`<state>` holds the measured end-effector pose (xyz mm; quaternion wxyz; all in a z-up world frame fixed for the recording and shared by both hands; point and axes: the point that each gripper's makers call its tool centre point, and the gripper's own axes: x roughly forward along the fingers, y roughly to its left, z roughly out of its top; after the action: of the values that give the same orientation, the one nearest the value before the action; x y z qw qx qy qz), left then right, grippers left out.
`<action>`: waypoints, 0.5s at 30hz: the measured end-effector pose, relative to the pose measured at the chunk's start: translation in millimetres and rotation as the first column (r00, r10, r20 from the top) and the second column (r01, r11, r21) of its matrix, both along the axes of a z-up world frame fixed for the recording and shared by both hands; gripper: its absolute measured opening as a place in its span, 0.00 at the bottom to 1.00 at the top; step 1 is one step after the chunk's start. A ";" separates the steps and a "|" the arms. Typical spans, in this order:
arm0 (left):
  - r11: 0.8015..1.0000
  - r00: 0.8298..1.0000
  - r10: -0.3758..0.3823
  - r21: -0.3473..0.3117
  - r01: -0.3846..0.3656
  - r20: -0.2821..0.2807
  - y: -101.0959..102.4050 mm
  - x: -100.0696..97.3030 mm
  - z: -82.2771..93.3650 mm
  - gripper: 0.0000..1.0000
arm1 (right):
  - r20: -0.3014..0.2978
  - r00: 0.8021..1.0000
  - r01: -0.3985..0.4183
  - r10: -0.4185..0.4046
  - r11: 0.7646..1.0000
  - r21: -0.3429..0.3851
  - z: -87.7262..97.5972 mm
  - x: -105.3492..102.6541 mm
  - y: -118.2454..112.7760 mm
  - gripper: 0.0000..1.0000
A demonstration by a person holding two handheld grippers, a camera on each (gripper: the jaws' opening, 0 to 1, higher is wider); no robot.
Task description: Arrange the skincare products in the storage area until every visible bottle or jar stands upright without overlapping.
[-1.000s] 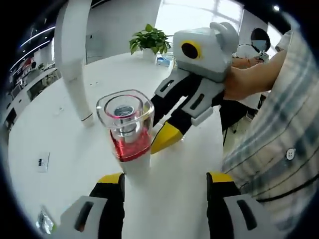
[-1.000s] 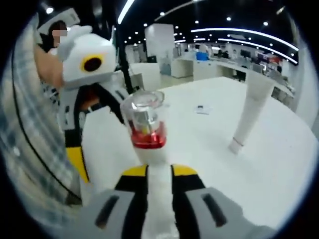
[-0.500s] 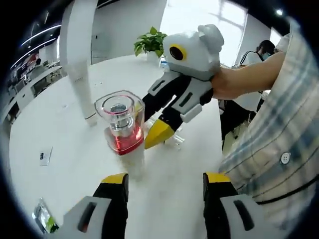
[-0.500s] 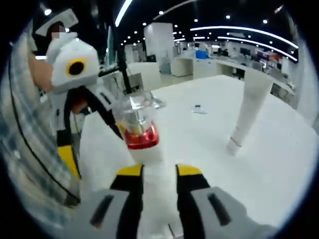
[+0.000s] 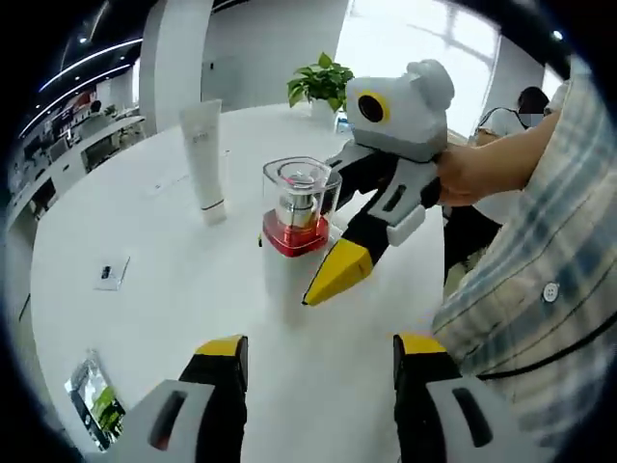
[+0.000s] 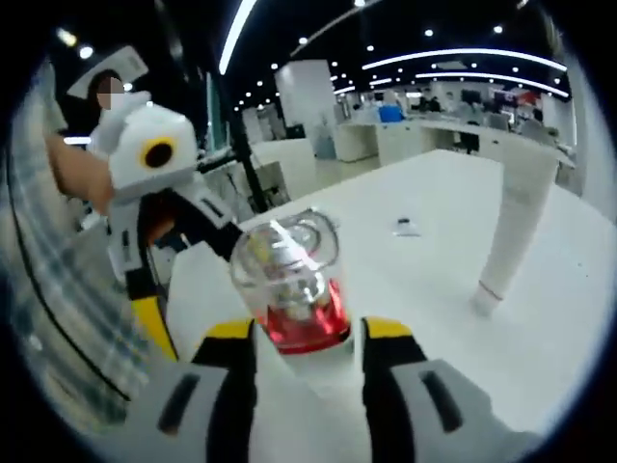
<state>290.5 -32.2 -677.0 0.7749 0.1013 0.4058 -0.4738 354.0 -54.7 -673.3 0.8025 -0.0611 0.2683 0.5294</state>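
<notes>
Clear-capped white bottle with red collar [image 5: 294, 231] upright on my white bench [image 5: 145, 280]; white tube [image 5: 205, 159] upright beyond bottle. My right gripper [image 6: 307, 340]: jaws bracket bottle, grip unclear. My left gripper [image 5: 316, 349]: jaws released. Little left.

Open-plan office. Right gripper view: dark ceiling with long curved LED strip lights [image 6: 453, 56] and rows of recessed spots, white square column [image 6: 307, 101], rows of white desks [image 6: 424, 135] with monitors and clutter running back into the room. Left gripper view: big white round-edged table [image 5: 145, 289], potted green plant [image 5: 323, 82] at its far edge against a bright window [image 5: 424, 39], another white column [image 5: 178, 58], more workstations [image 5: 67, 154] off the table's left edge. A seated person [image 5: 525, 106] is behind the far right edge of the table. Small card [image 5: 111, 273] and a printed packet [image 5: 96, 400] lie near the table's left edge.
</notes>
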 end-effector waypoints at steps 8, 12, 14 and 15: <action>0.997 0.998 0.064 -0.035 -0.064 0.003 6.7 -3.2 3.7 0.62 | 0.050 0.993 -0.110 0.111 0.994 -0.011 0.7 -3.5 -4.1 0.27; 0.994 0.996 0.090 -0.067 -0.089 0.011 10.0 -0.3 8.7 0.62 | 0.012 0.979 -0.206 0.206 0.977 0.062 14.8 -18.8 -4.3 0.27; 0.991 0.995 0.099 -0.096 -0.096 0.019 9.3 2.0 13.8 0.62 | -0.018 0.971 -0.231 0.237 0.961 0.151 34.1 -24.0 -3.7 0.27; 0.989 0.995 0.097 -0.114 -0.093 0.023 7.6 2.8 16.7 0.63 | -0.022 0.969 -0.237 0.244 0.956 0.171 38.3 -25.0 -3.6 0.27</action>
<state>293.3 -24.6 -660.3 0.8068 0.0446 0.3718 -0.4571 329.0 -58.3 -635.0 0.7285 -0.0145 0.2308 0.6448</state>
